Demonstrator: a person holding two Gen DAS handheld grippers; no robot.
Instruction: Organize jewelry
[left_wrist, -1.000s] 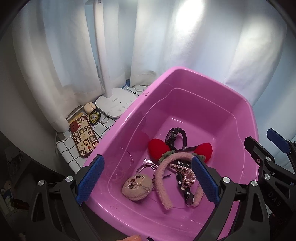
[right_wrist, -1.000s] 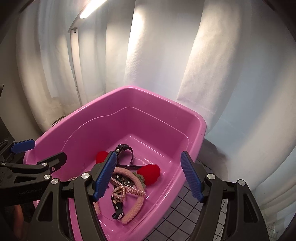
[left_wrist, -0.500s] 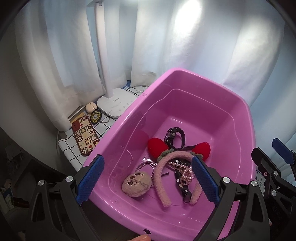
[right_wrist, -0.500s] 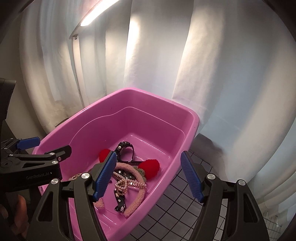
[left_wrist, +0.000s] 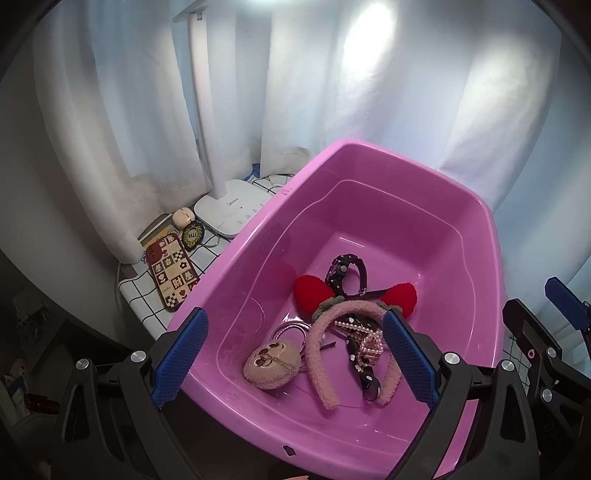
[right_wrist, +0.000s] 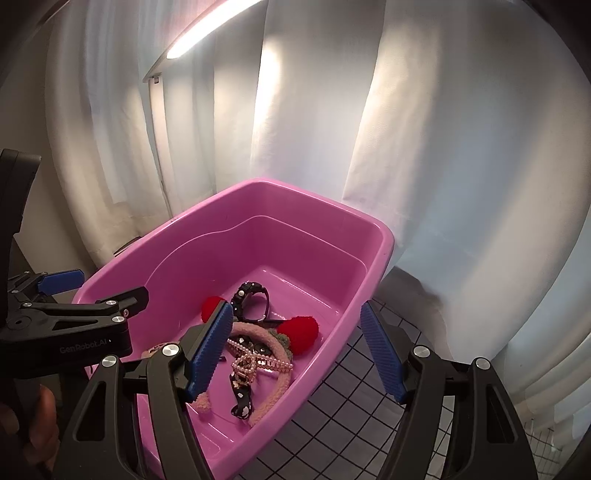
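In the pink tub (left_wrist: 461, 206), on its floor toward the near end, the jewelry lies in a heap: a fuzzy pink headband (left_wrist: 321, 354) with red ears, a pearl strand (left_wrist: 369, 341), a black watch (left_wrist: 341, 271) and a plush charm (left_wrist: 271, 363). The left hand-held gripper (left_wrist: 293, 356) and the right hand-held gripper (right_wrist: 295, 356) hang above it, both released and empty. A phone (left_wrist: 171, 273) rests on the gridded surface (left_wrist: 142, 295) left of the tub.

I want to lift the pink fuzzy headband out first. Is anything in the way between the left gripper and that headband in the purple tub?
Nothing blocks the open left gripper from above, but a pearl chain and a black flowered strap are draped across the pink headband, inside the tub.
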